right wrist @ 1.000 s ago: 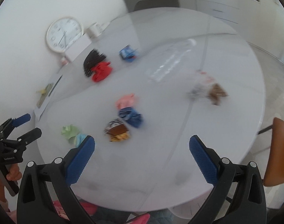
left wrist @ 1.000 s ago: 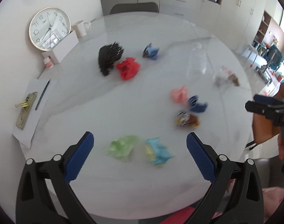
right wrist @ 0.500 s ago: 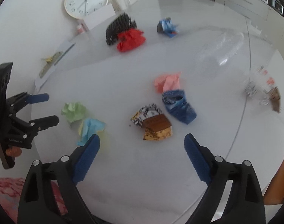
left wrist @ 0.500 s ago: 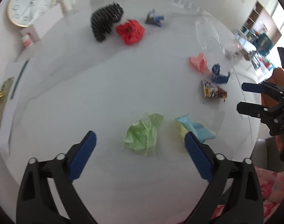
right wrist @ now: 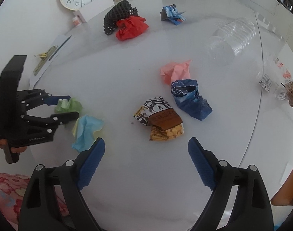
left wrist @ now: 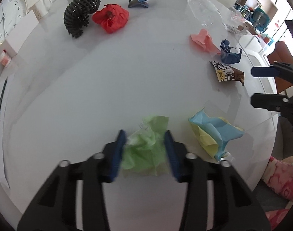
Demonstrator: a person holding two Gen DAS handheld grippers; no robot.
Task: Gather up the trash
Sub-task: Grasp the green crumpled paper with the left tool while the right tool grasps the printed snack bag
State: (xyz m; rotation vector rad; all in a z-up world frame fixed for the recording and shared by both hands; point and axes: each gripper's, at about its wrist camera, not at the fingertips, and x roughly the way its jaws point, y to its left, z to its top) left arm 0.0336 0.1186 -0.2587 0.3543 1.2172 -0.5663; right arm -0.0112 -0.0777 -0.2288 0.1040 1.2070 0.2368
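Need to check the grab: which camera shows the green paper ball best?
Left wrist view: the green paper ball fills the gap of the closing left gripper, pads against both sides. Right wrist view shows it small, far left, partly hidden by those fingers.

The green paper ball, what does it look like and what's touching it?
The green paper ball is a crumpled, creased wad of light green paper lying on the white table. The left tongs are closing on it, one blue pad at each side. A blue and yellow wad lies just beside it.
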